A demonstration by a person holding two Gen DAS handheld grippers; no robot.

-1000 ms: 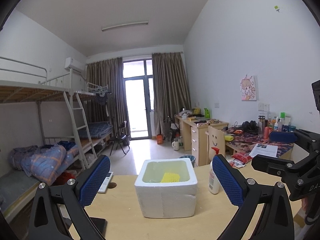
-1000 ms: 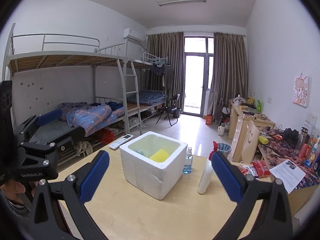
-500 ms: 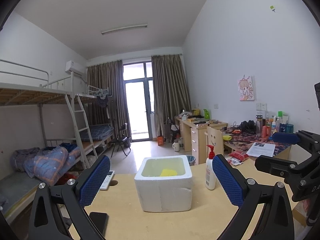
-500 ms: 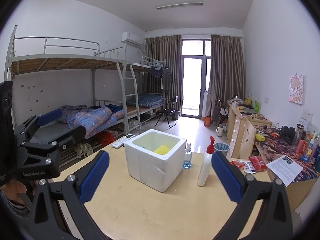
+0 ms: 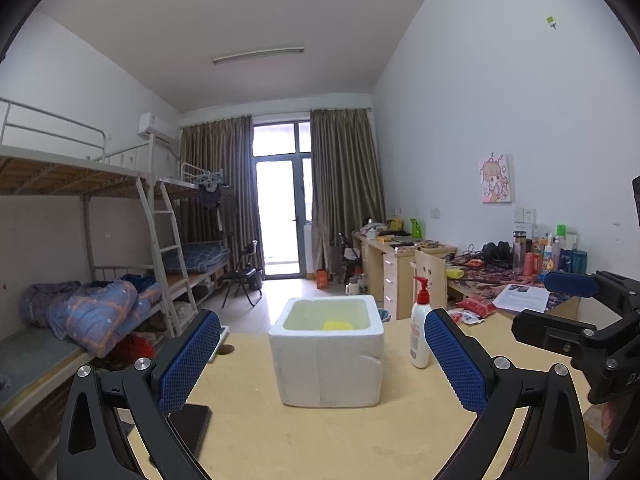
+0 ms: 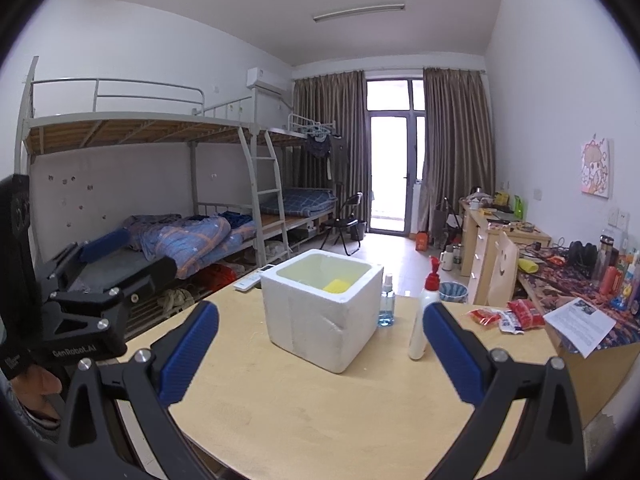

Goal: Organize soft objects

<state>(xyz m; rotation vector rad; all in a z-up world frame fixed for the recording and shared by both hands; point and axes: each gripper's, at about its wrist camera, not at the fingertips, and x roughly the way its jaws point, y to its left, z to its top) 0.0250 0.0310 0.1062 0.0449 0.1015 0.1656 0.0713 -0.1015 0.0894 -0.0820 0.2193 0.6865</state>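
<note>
A white foam box (image 5: 327,360) (image 6: 320,308) stands in the middle of the light wooden table (image 5: 304,440) (image 6: 320,408). A yellow soft object (image 5: 338,325) (image 6: 336,285) lies inside it, only its top showing. My left gripper (image 5: 320,364) is open and empty, held back from the box's near side. My right gripper (image 6: 320,354) is also open and empty, set back from the box's near corner. In the left wrist view the right gripper's body shows at the far right; in the right wrist view the left one shows at the far left.
A white lotion pump bottle (image 5: 420,334) (image 6: 425,320) stands right of the box, a small blue spray bottle (image 6: 386,302) behind it. A black phone (image 5: 192,424) lies near the left table edge. Red snack packets (image 6: 508,316) and a paper (image 6: 580,320) lie at the right. Bunk beds line the left wall.
Both grippers have pulled back and tilted up from the box, which now looks smaller and lower. Less of the yellow object inside is visible. Both stay open.
</note>
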